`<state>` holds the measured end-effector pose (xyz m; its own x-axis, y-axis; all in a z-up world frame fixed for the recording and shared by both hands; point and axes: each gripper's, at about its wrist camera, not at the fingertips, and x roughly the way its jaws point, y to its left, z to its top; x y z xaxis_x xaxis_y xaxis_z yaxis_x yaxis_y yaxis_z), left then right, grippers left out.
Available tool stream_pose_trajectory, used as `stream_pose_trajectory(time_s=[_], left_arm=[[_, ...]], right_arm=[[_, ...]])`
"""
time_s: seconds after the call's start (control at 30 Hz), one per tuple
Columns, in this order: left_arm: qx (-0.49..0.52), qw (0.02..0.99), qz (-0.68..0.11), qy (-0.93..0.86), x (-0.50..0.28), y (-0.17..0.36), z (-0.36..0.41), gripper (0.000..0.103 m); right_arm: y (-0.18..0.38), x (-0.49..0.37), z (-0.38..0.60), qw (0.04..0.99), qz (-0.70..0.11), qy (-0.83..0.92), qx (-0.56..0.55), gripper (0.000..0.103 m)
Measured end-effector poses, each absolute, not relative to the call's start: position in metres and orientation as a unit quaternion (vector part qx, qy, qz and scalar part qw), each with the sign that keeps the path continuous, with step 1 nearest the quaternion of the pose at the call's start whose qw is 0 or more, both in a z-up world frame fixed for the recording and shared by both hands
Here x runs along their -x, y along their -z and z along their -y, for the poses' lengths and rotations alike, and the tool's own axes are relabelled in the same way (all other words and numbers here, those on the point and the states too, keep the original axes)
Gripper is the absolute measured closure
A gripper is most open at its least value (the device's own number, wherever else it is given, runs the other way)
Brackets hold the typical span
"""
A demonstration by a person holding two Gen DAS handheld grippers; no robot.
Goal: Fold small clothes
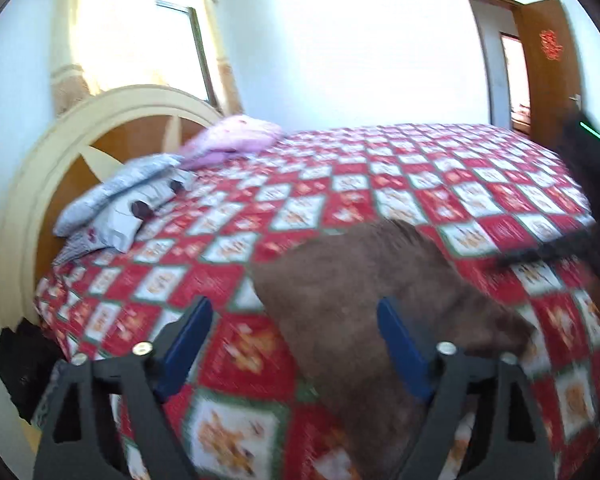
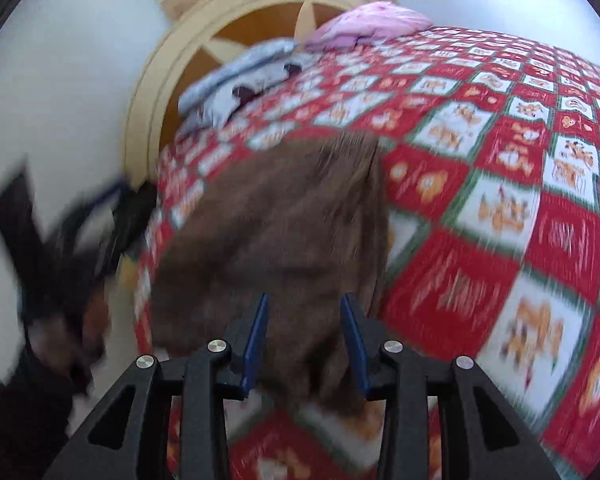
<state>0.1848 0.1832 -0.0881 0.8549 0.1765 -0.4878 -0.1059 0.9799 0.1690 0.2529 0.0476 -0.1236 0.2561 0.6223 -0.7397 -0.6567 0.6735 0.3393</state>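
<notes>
A brown garment (image 1: 364, 292) is spread on the red-and-white checked bedspread (image 1: 420, 184), near the bed's front edge, with one end running out towards the middle of the bed. It is seen as a soft, slightly fuzzy cloth with no stiffness to it — a light thing that will sag and drape from wherever it is lifted, and that is likely to cling a little to the quilted cover rather than slide.

The left gripper (image 1: 296, 344) is held wide apart above the near left part of the cloth; nothing is pinched between its blue pads (image 1: 400, 344). The right gripper (image 2: 305, 340) is partly parted over the near end of the garment, and no cloth is seen clamped there either, though blur hides the exact contact.

A hold is best taken at an edge or corner, where a single layer can be nipped — a grab in the middle would bunch the fabric. Folded pillowcases (image 1: 120, 200) and a pink bundle (image 1: 236, 136) lie by the headboard (image 1: 72, 148), well apart from the work.
</notes>
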Motion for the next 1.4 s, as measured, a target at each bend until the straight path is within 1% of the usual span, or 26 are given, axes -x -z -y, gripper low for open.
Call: stream_pose_trajectory(time_s=[0.03, 0.07, 0.1, 0.13, 0.17, 0.23, 0.33, 0.47, 0.53, 0.77, 0.9, 1.0, 1.03, 1.07, 1.1, 1.13, 1.23, 1.4], left_arm=[[-0.071, 0.959, -0.261, -0.083, -0.196, 0.089, -0.187, 0.015], [-0.074, 0.957, -0.265, -0.089, -0.205, 0.091, -0.190, 0.015], [-0.078, 0.955, -0.271, -0.094, -0.216, 0.096, -0.191, 0.015], [-0.085, 0.951, -0.279, -0.104, -0.227, 0.103, -0.194, 0.015], [-0.097, 0.945, -0.288, -0.121, -0.235, 0.112, -0.195, 0.015], [-0.110, 0.934, -0.308, -0.142, -0.252, 0.129, -0.198, 0.014], [-0.090, 0.933, -0.319, -0.143, -0.256, 0.143, -0.207, 0.013], [-0.083, 0.935, -0.311, -0.150, -0.251, 0.146, -0.207, 0.006], [-0.074, 0.936, -0.309, -0.155, -0.250, 0.147, -0.209, 0.004], [-0.089, 0.934, -0.315, -0.144, -0.250, 0.145, -0.204, 0.003], [-0.071, 0.934, -0.319, -0.144, -0.251, 0.147, -0.208, 0.001], [-0.061, 0.932, -0.326, -0.142, -0.249, 0.146, -0.209, 0.001], [-0.063, 0.932, -0.329, -0.141, -0.247, 0.144, -0.207, 0.001], [-0.067, 0.931, -0.331, -0.139, -0.244, 0.142, -0.205, 0.001], [-0.072, 0.930, -0.332, -0.138, -0.241, 0.139, -0.202, 0.001], [-0.076, 0.931, -0.331, -0.137, -0.237, 0.136, -0.199, 0.001], [-0.075, 0.934, -0.325, -0.126, -0.220, 0.122, -0.192, 0.001], [-0.036, 0.943, -0.314, -0.103, -0.186, 0.102, -0.188, 0.001]], right_arm=[[0.133, -0.244, -0.052, 0.792, -0.465, -0.394, 0.043, 0.065], [0.140, -0.239, -0.053, 0.795, -0.467, -0.383, 0.061, 0.067], [0.145, -0.234, -0.052, 0.800, -0.465, -0.371, 0.075, 0.075], [0.149, -0.232, -0.050, 0.804, -0.467, -0.358, 0.085, 0.096], [0.150, -0.232, -0.047, 0.802, -0.472, -0.355, 0.084, 0.099], [0.149, -0.231, -0.039, 0.797, -0.483, -0.356, 0.072, 0.100], [0.151, -0.226, -0.034, 0.797, -0.485, -0.348, 0.092, 0.100], [0.159, -0.221, -0.033, 0.796, -0.491, -0.339, 0.102, 0.101], [0.159, -0.219, -0.032, 0.800, -0.490, -0.332, 0.101, 0.101], [0.160, -0.227, -0.030, 0.801, -0.498, -0.317, 0.101, 0.101], [0.164, -0.229, -0.029, 0.803, -0.496, -0.318, 0.090, 0.100], [0.161, -0.221, -0.029, 0.812, -0.482, -0.315, 0.090, 0.096], [0.159, -0.219, -0.027, 0.817, -0.479, -0.311, 0.083, 0.087], [0.157, -0.217, -0.024, 0.821, -0.477, -0.305, 0.073, 0.072], [0.154, -0.214, -0.020, 0.826, -0.473, -0.301, 0.063, 0.064], [0.150, -0.210, -0.016, 0.832, -0.466, -0.298, 0.044, 0.054], [0.134, -0.197, -0.006, 0.846, -0.445, -0.292, 0.015, 0.053], [0.108, -0.168, -0.005, 0.868, -0.411, -0.276, 0.030, 0.053]])
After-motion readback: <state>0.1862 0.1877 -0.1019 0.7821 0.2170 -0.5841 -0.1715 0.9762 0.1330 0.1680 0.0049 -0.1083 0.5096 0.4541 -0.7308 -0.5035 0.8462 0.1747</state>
